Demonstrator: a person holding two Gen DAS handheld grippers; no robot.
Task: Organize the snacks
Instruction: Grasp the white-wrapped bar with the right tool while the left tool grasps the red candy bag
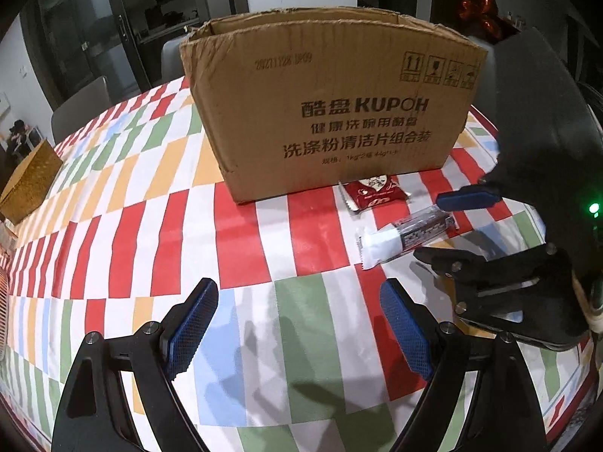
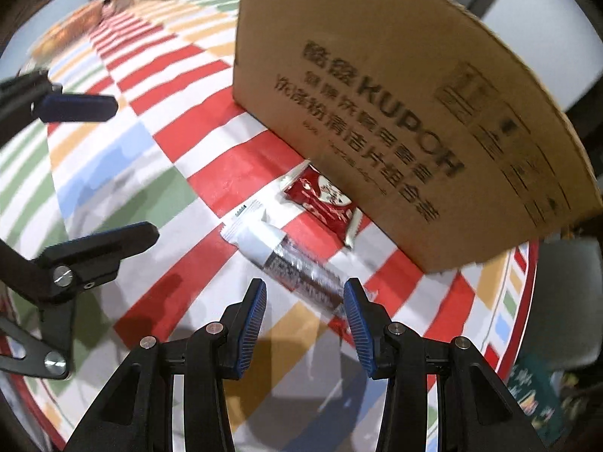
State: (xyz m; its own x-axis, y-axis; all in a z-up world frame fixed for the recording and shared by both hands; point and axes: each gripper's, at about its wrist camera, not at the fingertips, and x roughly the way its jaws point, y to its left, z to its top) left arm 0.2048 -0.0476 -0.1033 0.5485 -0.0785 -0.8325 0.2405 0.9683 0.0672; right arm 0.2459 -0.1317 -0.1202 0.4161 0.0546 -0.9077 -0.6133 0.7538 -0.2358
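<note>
Big cardboard box stands open-topped on the checked tablecloth, and that's our landmark. Tucked right against the foot of the box's printed face lies a small red snack packet, flat on the cloth. Just in front of it, a little further from the box, lies a long snack bar in a white-and-dark wrapper, angled across the checks, close to the red packet.

The right gripper hangs over the dark end of that bar, its blue pads partly spread, one either side of the wrapper's end; nothing is clamped, and I can't tell whether the pads touch it.

The left gripper sits further back from the box, jaws spread wide over bare cloth, holding nothing.

Away to the box's left, near the table edge, rests a woven basket.
</note>
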